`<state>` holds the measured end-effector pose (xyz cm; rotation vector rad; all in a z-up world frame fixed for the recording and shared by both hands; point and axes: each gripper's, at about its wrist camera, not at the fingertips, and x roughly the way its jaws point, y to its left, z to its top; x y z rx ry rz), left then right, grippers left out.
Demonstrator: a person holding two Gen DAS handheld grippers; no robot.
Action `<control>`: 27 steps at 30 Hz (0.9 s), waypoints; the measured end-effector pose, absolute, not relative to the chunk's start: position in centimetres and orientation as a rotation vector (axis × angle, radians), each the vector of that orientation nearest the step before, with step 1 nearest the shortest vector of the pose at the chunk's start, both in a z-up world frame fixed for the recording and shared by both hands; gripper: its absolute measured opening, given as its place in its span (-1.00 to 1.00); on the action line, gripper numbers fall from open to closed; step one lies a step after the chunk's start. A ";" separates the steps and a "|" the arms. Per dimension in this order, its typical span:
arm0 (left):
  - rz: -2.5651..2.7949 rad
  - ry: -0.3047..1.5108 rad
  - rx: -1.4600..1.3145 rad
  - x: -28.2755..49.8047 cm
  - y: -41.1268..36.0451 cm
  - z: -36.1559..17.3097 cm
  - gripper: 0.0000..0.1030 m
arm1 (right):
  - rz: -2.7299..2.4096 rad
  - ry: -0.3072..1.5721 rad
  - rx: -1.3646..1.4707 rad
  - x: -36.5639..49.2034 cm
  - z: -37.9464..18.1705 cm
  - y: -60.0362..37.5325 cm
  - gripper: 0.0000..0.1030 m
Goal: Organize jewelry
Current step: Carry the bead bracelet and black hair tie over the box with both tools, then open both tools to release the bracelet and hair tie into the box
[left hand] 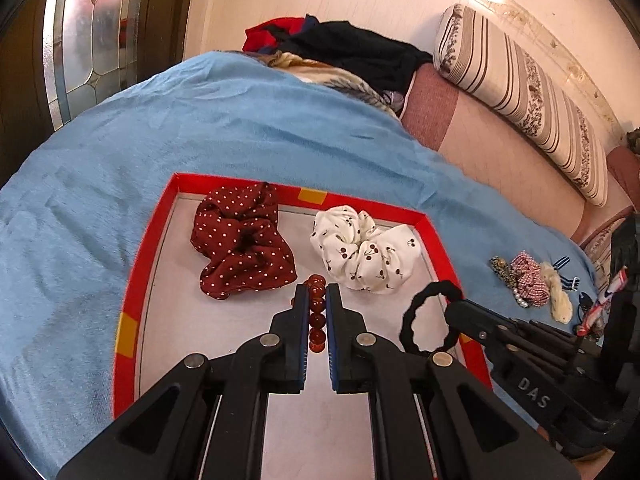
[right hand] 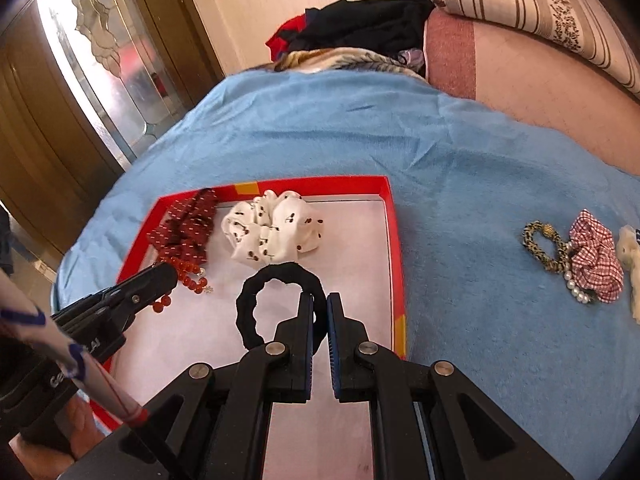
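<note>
Nearest the left wrist camera, the left gripper [left hand: 317,300] has its jaws pinched on a strand of round amber-red glass beads [left hand: 316,316], which runs between the blue pads and hangs over the tray floor. Beneath it lies a shallow rectangular tray with red walls and a pale grey floor [left hand: 168,208], resting on a light blue plush blanket [left hand: 248,120].

Right gripper [right hand: 320,312]: jaws pressed on a black fabric hair tie ring [right hand: 256,292], gripped at its right side; the ring is over the near part of the tray floor.

Inside the tray, toward the far wall: a dark red scrunchie with white polka dots [left hand: 240,244] on the left and a white scrunchie with cherry print [left hand: 364,252] just beside it on the right, apart from both grippers.

Outside the tray, on the blanket to the right, well apart: a leopard-print hair tie [right hand: 544,246], a red-and-white gingham scrunchie [right hand: 596,260] and a string of white pearls [right hand: 576,288], clustered and touching.

Far edge: a pile of black and red clothing [left hand: 344,48] and a striped bolster [left hand: 520,96].
</note>
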<state>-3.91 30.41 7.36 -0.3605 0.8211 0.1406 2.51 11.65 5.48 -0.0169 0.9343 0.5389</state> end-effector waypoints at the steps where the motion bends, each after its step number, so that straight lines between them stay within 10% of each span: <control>1: 0.140 0.826 -0.359 -3.7 30.5 7.2 -0.86 | 0.533 0.938 -0.022 2.7 5.3 11.8 -0.86; 27: 0.156 0.855 -0.378 -2.5 30.5 6.4 -0.78 | 0.518 0.972 -0.030 4.1 4.2 12.0 -0.60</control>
